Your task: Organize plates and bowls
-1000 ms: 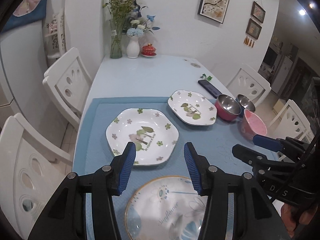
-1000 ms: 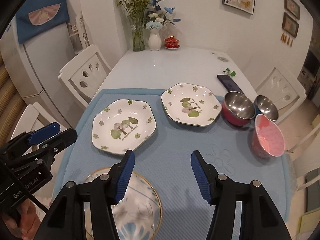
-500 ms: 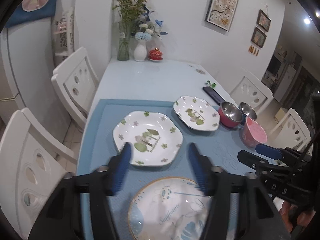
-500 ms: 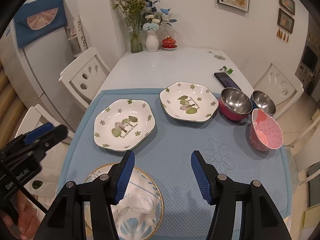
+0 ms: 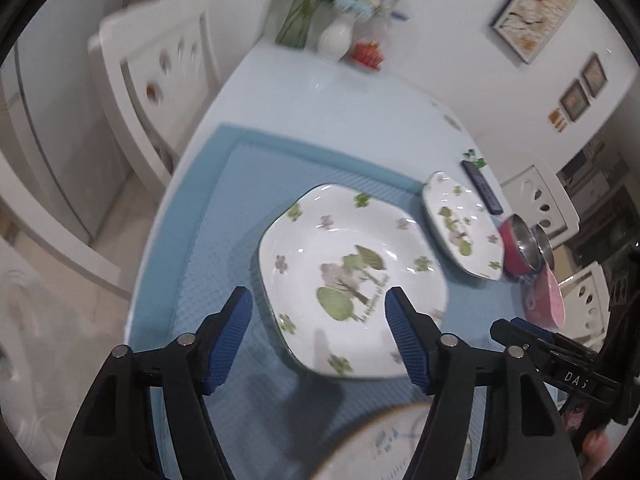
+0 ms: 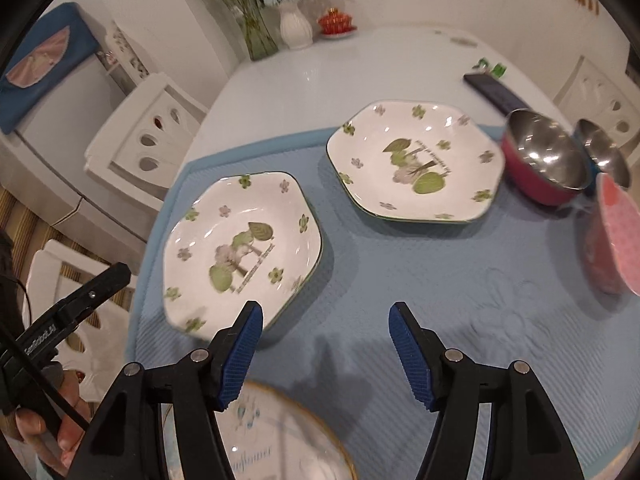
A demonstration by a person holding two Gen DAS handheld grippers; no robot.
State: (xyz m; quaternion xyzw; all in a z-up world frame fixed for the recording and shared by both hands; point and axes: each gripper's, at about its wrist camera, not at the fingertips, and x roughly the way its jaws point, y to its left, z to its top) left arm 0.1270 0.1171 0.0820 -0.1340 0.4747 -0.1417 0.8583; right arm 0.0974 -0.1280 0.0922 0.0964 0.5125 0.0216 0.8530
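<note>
Left wrist: hexagonal plate [image 5: 352, 280] lies just beyond open tongs [image 5: 318, 336].

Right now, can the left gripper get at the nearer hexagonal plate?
Probably yes. The left gripper is open, with its jaws astride the near edge of the nearer hexagonal plate, nothing lying on the plate or in between.

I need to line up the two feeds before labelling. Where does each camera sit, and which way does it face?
Left wrist: on the left gripper, jaws open, angled down at the nearer white hexagonal leaf-print plate; the right gripper shows at right.
Right wrist: on the right gripper, jaws open, angled down over the blue mat; the left gripper and a hand show at left.
Shared: both hexagonal plates, red-sided steel bowl, pink bowl.
</note>
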